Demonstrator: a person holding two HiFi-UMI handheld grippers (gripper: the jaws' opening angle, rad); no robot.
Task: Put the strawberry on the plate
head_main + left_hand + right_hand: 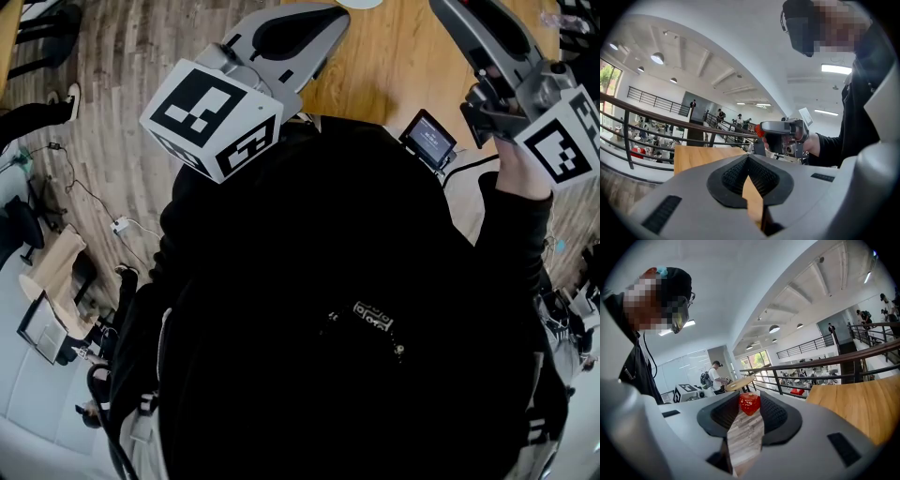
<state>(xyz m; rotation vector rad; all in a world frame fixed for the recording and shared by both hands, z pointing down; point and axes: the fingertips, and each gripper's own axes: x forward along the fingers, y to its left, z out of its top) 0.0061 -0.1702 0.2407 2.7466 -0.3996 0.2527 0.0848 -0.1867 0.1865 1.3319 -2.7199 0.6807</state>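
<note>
The red strawberry (749, 404) sits pinched between the tips of my right gripper (749, 408), which is shut on it and held up in the air. The left gripper view shows the same strawberry (760, 131) at that gripper's nose, off to the right. My left gripper (748, 159) is shut, its pads meeting at the tips with nothing between them. In the head view the left gripper (319, 19) reaches toward the wooden table (403, 56). A sliver of white plate rim (361, 3) shows at the table's top edge. The right gripper's jaws run off the top of that view.
A small device with a lit screen (429, 139) hangs near my chest, by the table edge. A dark metal railing (825, 364) runs behind the table. Cables and a power strip (122, 225) lie on the wood floor at left. People stand in the background.
</note>
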